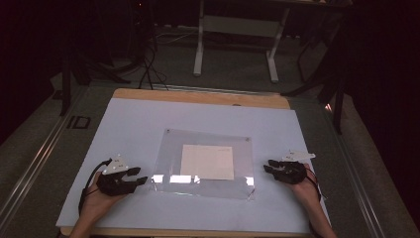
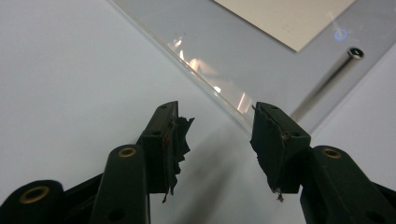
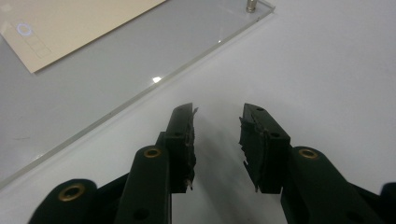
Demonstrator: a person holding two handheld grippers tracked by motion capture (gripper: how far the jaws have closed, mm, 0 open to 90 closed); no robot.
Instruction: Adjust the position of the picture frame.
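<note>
A clear acrylic plate (image 1: 203, 186) lies in the middle of the white board (image 1: 133, 124), with a cream sheet of paper (image 1: 207, 161) under or on it. My left gripper (image 1: 140, 177) rests at the plate's front left corner, open, nothing between its jaws. In the left gripper view the left gripper (image 2: 219, 130) points at the plate's edge (image 2: 205, 84), and a metal standoff pin (image 2: 327, 79) shows under the plate. My right gripper (image 1: 270, 166) sits just right of the plate, open and empty. The right gripper view has the right gripper (image 3: 217, 130) beside the plate's edge (image 3: 140, 95), the paper (image 3: 70, 28) beyond.
The white board lies on a wooden table (image 1: 198, 96). A white-legged desk frame (image 1: 237, 34) stands on the floor beyond the table. Dark chairs and cables (image 1: 143, 59) stand at the far sides. Bare white board surrounds the plate.
</note>
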